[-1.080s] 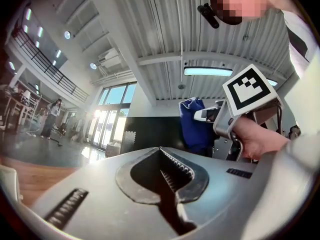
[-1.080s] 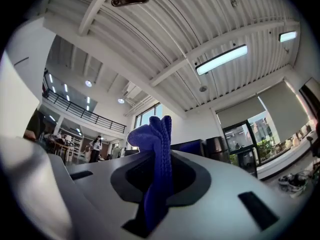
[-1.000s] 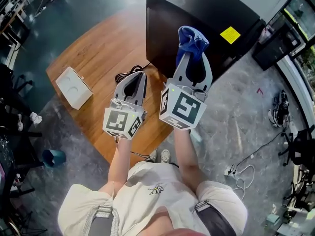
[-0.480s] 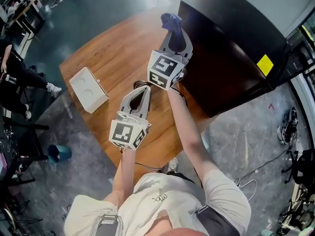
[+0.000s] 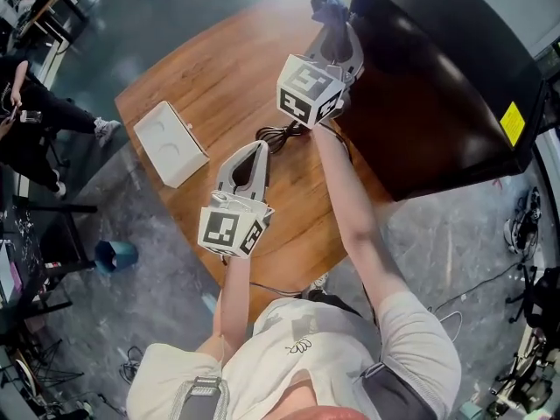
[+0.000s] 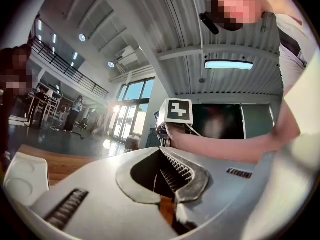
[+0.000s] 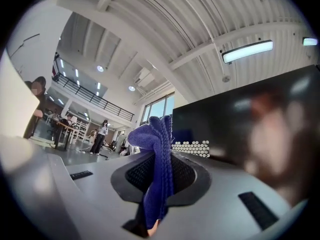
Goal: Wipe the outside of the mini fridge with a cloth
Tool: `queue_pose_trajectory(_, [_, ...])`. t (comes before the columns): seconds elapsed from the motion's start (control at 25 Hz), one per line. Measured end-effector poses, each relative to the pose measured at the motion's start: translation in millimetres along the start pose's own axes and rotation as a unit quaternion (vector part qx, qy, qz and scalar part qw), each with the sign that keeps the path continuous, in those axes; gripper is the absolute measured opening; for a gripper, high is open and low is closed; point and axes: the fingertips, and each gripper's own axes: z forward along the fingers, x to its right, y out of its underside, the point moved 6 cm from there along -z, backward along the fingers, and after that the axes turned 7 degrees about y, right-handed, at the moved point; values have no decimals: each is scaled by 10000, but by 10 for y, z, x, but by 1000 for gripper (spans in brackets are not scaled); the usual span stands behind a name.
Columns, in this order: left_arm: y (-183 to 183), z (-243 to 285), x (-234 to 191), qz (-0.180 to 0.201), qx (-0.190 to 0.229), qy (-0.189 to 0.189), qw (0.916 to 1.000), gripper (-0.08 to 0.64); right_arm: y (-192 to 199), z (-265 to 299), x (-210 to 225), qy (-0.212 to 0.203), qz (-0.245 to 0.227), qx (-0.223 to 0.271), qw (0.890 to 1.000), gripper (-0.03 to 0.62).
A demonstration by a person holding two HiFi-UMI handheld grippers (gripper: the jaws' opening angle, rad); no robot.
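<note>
A wooden surface (image 5: 201,77) fills the middle of the head view, its rounded edge toward the person. The black mini fridge (image 5: 437,86) stands at the surface's right side, glossy and dark on top, with a small yellow sticker (image 5: 511,122) on the face nearest the right edge of the view. I cannot tell whether it rests on the wood or on the floor beside it. In the right gripper view the same fridge (image 7: 240,119) shows as a dark reflective panel close ahead on the right.

A white box (image 5: 171,143) with two round hollows in its top lies on the surface's left part, well apart from the fridge.

The right gripper (image 5: 337,26) is stretched out to the fridge's left wall, near its far corner. Its jaws are clenched on a blue cloth (image 5: 327,8). In its own view the right gripper (image 7: 160,156) pinches the cloth (image 7: 157,159) between the pads, and the bunched fabric stands up above them. The cloth is just beside the fridge wall. Whether it touches is not clear.

The left gripper (image 5: 254,153) hovers over the surface's near part, and in its own view the left gripper (image 6: 161,151) has its jaws closed together with nothing between them.

A coiled black cable (image 5: 282,134) lies on the wood between the two grippers.
</note>
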Motion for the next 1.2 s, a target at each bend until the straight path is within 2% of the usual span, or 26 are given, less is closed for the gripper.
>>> queue_pose_trajectory(0.12, [58, -10, -101, -11, -11, -46, 10000, 5, 20, 58, 12, 137, 154, -99, 9997, 61])
queue_pose_trajectory(0.24, [110, 45, -96, -98, 40, -61, 9999, 5, 54, 73, 48, 112, 57, -100, 9999, 61])
queue_pose_trajectory(0.68, [51, 113, 72, -14, 39, 211, 9998, 5, -24, -82, 234, 337, -44, -158, 9993, 61])
queue_pose_trajectory(1.2, [4, 116, 367, -20, 138, 584, 9982, 5, -116, -546, 799, 813, -84, -156, 9965, 61])
